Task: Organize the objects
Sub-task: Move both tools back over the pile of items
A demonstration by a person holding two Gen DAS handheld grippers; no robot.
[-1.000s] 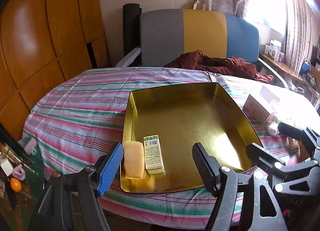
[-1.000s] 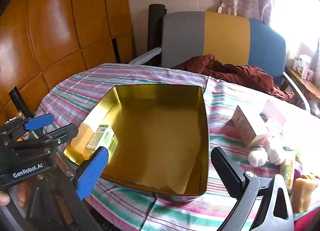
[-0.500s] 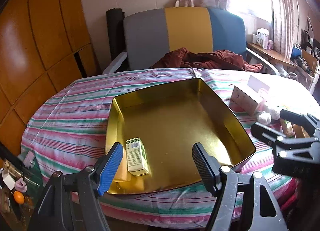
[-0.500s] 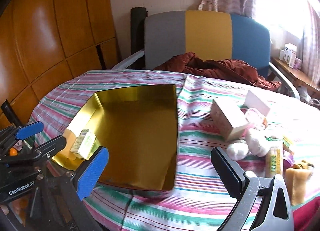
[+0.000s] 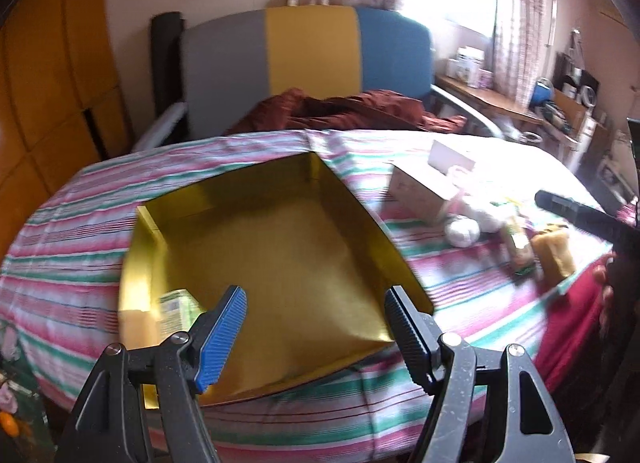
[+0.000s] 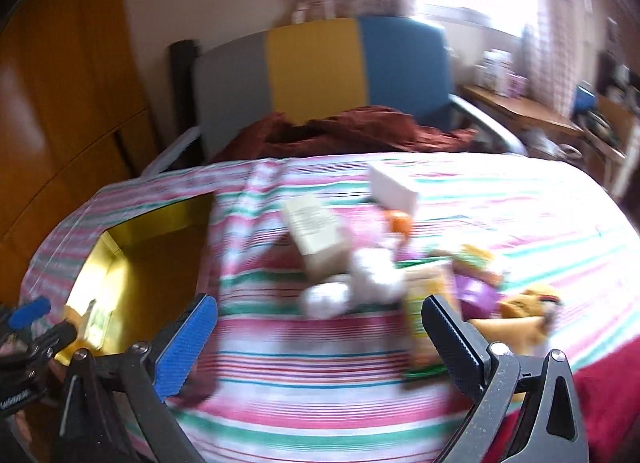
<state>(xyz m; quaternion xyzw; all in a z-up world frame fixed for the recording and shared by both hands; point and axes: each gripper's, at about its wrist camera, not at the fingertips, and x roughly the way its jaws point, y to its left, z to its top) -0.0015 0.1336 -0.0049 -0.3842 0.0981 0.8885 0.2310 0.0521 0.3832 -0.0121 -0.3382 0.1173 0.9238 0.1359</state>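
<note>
A gold tray (image 5: 152, 223) lies on the striped tablecloth; it also shows in the right wrist view (image 6: 116, 243). A small green box (image 5: 174, 303) and a pale yellow block (image 5: 132, 327) lie in its near left corner. My left gripper (image 5: 316, 327) is open and empty above the tray's near edge. My right gripper (image 6: 320, 331) is open and empty above the cloth, in front of a cluster of loose items: a beige box (image 6: 316, 231), a white plush toy (image 6: 360, 283), a green-and-yellow packet (image 6: 420, 303) and a brown plush (image 6: 524, 319).
A grey, yellow and blue chair (image 5: 312, 63) with a dark red cloth (image 5: 348, 111) stands behind the round table. Wooden panels (image 5: 48, 83) line the left wall. A cluttered desk (image 5: 520, 103) stands at the right under the window.
Both grippers have swung to the right. The tray has slid toward the left of both views and the cluster of loose items has come in front of the right gripper. Both stay open.
</note>
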